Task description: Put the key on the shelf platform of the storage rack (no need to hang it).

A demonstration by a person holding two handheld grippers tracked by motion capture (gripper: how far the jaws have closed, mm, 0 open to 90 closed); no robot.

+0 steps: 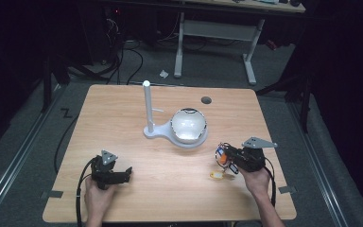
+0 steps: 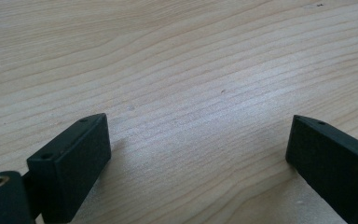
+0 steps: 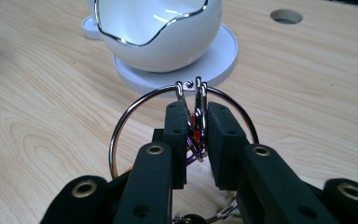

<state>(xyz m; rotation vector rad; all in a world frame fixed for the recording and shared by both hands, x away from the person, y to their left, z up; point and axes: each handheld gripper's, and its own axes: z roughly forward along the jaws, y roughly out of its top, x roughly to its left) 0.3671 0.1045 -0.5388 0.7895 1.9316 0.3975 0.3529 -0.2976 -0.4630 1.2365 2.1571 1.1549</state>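
Note:
My right gripper (image 3: 196, 114) is shut on a bunch of metal key rings (image 3: 121, 126), with small clasps sticking up between its jaws and orange and purple bits behind them. In the high view the right gripper (image 1: 223, 153) sits at the table's right front, and a yellow tag (image 1: 216, 175) from the bunch lies on the wood below it. Just ahead stands a white egg-shaped bowl (image 3: 158, 32) on a round white base (image 3: 221, 53), with a white upright post (image 1: 147, 106) beside it. My left gripper (image 1: 127, 174) rests open at the left front, its jaws wide apart over bare wood (image 2: 200, 135).
The wooden table (image 1: 123, 109) has a round cable hole (image 1: 206, 100) at the back right. Beyond the table are a white desk frame (image 1: 212, 38) and cables on the grey floor.

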